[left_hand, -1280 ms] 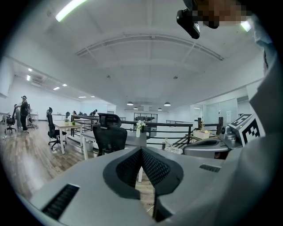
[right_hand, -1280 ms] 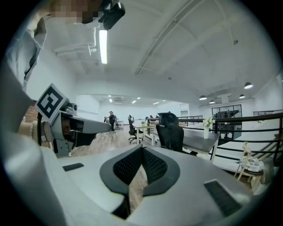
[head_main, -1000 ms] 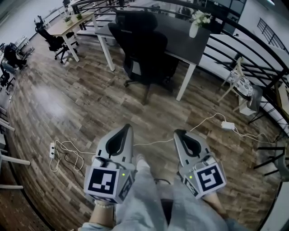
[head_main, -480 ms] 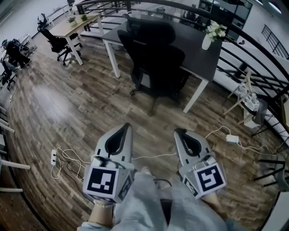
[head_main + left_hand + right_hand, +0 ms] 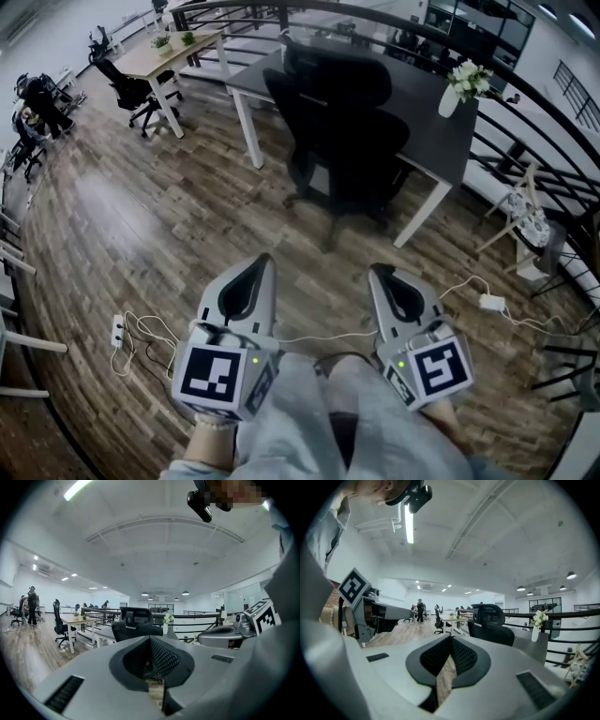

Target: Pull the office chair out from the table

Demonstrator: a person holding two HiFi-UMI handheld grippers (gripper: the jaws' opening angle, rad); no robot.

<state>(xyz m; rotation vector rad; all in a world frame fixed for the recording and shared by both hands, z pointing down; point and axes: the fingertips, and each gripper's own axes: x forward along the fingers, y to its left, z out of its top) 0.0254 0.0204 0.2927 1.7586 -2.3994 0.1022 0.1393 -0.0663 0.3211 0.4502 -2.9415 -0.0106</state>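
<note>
Office chair [image 5: 342, 141]: pushed in at dark table [image 5: 431, 122] (backrest outward).
Left gripper [image 5: 262, 262]: jaws together, empty.
Right gripper [image 5: 376, 273]: jaws together, empty.

Wood-plank floor [image 5: 112, 216] runs to a curved black railing [image 5: 195, 616]. A pale wooden bench [image 5: 173, 49] stands far left, white cables [image 5: 141, 323] trail over the planks, and a strip light [image 5: 408, 524] glows on the ceiling [image 5: 159, 550].

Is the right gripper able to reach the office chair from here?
Probably not yet: the right gripper, jaws shut, is well short of the office chair. Only floor lies between.
</note>
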